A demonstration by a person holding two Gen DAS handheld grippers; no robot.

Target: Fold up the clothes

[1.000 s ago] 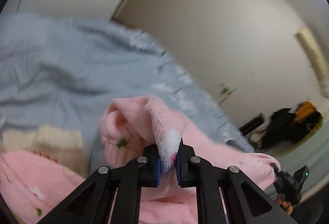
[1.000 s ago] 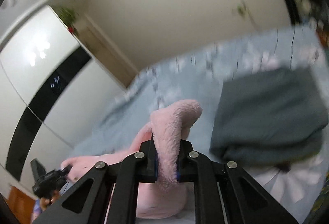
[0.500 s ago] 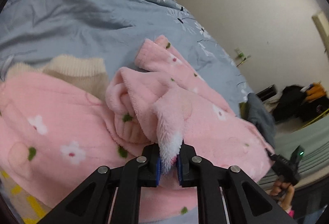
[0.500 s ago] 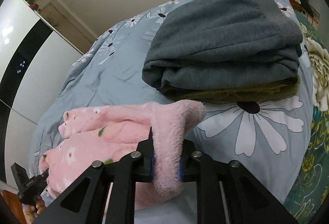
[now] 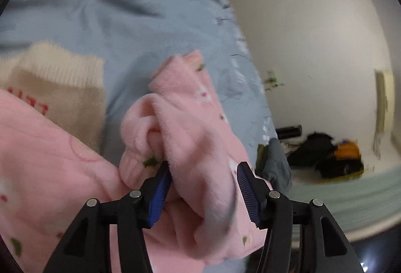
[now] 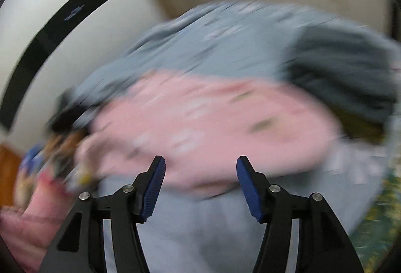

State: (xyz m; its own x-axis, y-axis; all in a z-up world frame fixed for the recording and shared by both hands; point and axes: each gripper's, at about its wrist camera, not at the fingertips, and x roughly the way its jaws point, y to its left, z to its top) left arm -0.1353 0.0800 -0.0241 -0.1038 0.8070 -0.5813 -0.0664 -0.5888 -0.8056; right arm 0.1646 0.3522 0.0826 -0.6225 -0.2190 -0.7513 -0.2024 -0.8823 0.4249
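Both tools let go within the last half second. Left tool (image 5: 204, 191): jaws spread wide, a bunch of the pink fleece garment (image 5: 190, 127) slumped between the pads, touching the left one but no longer pinched. Half a second ago that fold was clamped tight.

Right tool (image 6: 200, 184): jaws equally wide, nothing between them. It had a thick pink fold in its grip before; now the garment (image 6: 205, 122) lies beyond the tips on the blue floral bedspread (image 6: 225, 218). View heavily motion-blurred, so I read this tool as pulling back.

Garment rests on the bed, partly over a cream knit sweater (image 5: 55, 87) at far left. Dark grey folded stack (image 6: 343, 72) sits just right of the pink.

My read: one fold laid down and released. Next, regrasp for a further fold; fleece looks bulky and may spring open.
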